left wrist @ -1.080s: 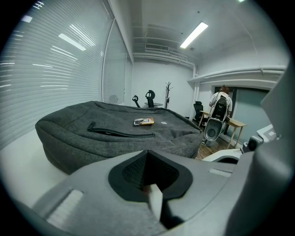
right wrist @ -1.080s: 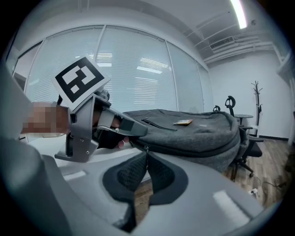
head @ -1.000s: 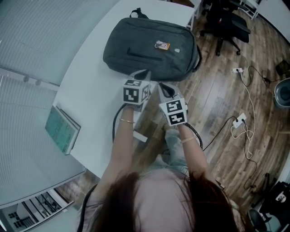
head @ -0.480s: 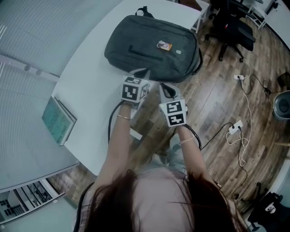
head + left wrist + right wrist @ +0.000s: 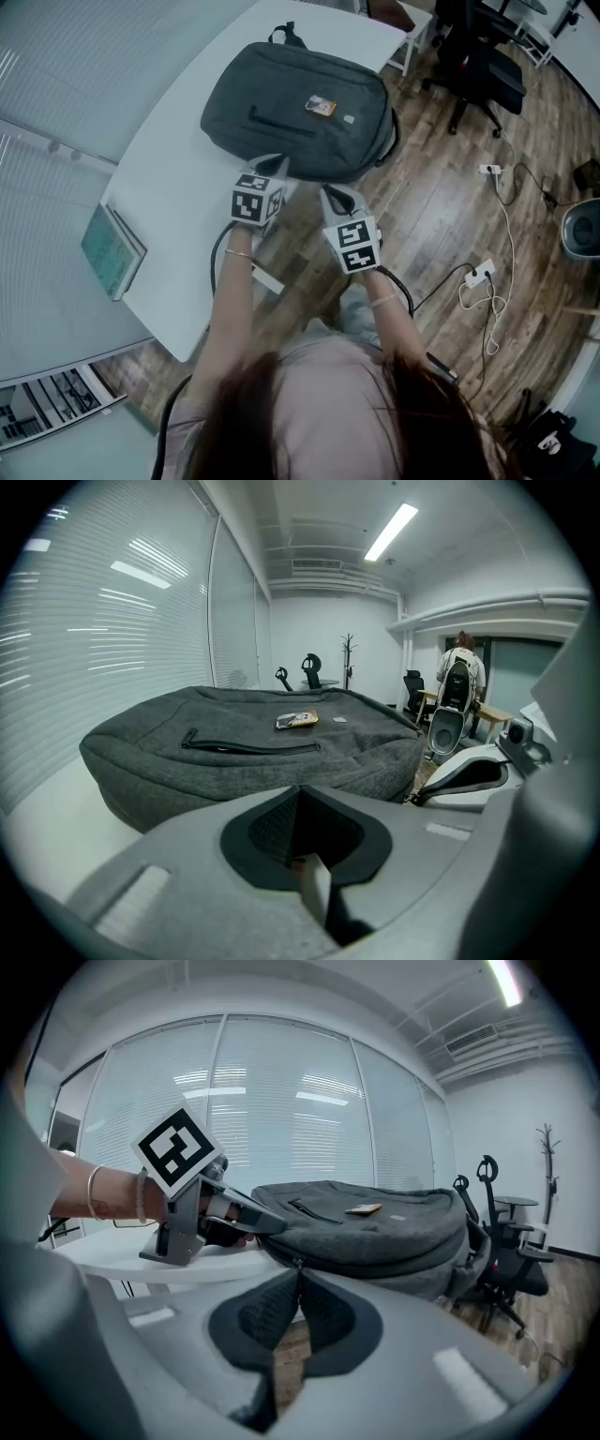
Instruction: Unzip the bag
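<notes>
white table point(image 5: 173, 192) | grey bag point(image 5: 291, 103) | left tongs point(image 5: 300, 794) closed | right tongs point(image 5: 298, 1281) pinch zip pull point(image 5: 298, 1262)

Dark grey bag point(image 5: 291, 108) flat on white table point(image 5: 178, 187)

The bag point(image 5: 295, 108) fills the far end of the worktop point(image 5: 178, 187), leaving only thin strips of bare top along its sides. At its near edge the left hand-held gripper point(image 5: 276, 169) and the right hand-held gripper point(image 5: 329, 191), clamped on the zip pull point(image 5: 298, 1262), stand close together with a narrow gap between them. To their left the worktop lies open as far as a book point(image 5: 111, 251) at its rim. To the right there is open floor point(image 5: 422, 187); an office chair point(image 5: 478, 70) and cables point(image 5: 506, 225) lie well apart.
</notes>
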